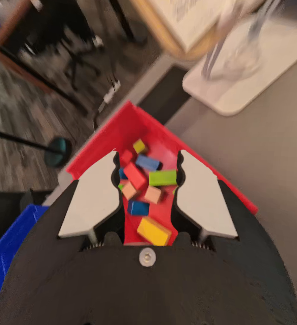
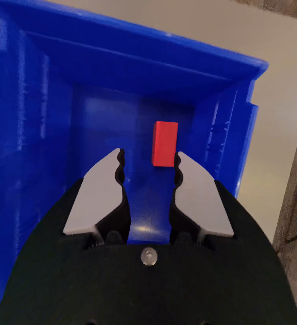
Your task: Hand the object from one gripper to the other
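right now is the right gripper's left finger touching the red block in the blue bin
Apart. The right wrist view shows blue bin floor between the left finger and the red block.

Red rectangular block (image 2: 164,144): solid colour, sharp edges, lying flat on the floor of the blue bin (image 2: 109,58), right of centre, long axis pointing toward the far wall

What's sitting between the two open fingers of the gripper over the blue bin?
In the right wrist view, only the blue bin's bare floor; the red block lies just ahead, close by the right fingertip.
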Demonstrator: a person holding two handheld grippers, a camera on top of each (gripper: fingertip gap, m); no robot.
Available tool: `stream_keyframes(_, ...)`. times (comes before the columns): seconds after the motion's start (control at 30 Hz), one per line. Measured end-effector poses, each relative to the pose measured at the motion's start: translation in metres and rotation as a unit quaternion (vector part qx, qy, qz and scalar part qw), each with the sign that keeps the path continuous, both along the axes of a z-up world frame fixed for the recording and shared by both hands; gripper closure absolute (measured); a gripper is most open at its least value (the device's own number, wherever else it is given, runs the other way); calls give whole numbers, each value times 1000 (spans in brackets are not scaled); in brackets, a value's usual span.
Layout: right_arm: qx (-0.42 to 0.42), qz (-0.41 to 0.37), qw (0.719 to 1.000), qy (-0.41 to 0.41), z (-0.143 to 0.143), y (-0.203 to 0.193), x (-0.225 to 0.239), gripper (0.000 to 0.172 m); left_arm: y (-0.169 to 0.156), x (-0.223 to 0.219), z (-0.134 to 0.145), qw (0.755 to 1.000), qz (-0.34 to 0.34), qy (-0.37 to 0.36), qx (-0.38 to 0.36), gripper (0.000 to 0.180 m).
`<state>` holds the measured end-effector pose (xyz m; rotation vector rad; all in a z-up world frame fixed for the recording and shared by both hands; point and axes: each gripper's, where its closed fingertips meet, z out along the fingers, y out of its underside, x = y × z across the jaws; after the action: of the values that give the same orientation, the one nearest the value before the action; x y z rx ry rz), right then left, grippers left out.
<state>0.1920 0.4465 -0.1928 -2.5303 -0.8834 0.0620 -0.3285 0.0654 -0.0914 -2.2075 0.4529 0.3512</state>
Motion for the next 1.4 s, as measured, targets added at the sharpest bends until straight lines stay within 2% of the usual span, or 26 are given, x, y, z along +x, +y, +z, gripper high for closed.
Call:
stream_keyframes(0.1, 27, 24, 999, 13, 20, -19, -8, 119, -7, -12, -57, 993, 10, -15, -120, 109)
stream_keyframes(0.2, 43, 48, 998, 28, 33, -37, -18, 121, -1, -17, -105, 980, 26, -31, -197, 102)
stream_keyframes(0.37, 60, 87, 994, 24, 42, -59, -35, 121, 7, -31, -145, 966, 69, -55, -242, 103)
stream_keyframes(0.5, 66, 107, 991, 38, 49, -68, -48, 121, 7, -37, -156, 963, 75, -57, -251, 106)
stream_keyframes(0.57, 67, 114, 990, 39, 50, -71, -53, 121, 7, -35, -158, 962, 68, -61, -256, 116)
stream_keyframes(0.8, 73, 131, 988, 46, 56, -83, -63, 122, 9, -34, -163, 961, 66, -63, -261, 114)
stream_keyframes(0.93, 95, 145, 983, 56, 74, -94, -70, 121, 14, -37, -162, 965, 71, -72, -243, 114)
stream_keyframes(1.0, 136, 153, 977, 62, 98, -101, -75, 120, 15, -39, -155, 969, 72, -70, -225, 114)
stream_keyframes(1.07, 194, 172, 963, 67, 132, -117, -83, 120, 19, -37, -135, 977, 65, -81, -186, 114)
stream_keyframes(1.13, 227, 220, 943, 106, 166, -149, -108, 121, 22, -35, -106, 985, 59, -89, -135, 114)
stream_keyframes(1.23, 271, 332, 888, 167, 205, -213, -165, 119, 28, -8, -43, 986, 4, -164, -16, 114)
stream_keyframes(1.3, 307, 414, 835, 193, 217, -259, -208, 118, 28, 24, 9, 965, -61, -246, 69, 114)
stream_keyframes(1.4, 371, 510, 754, 185, 216, -318, -267, 121, 21, 81, 82, 892, -175, -380, 170, 114)
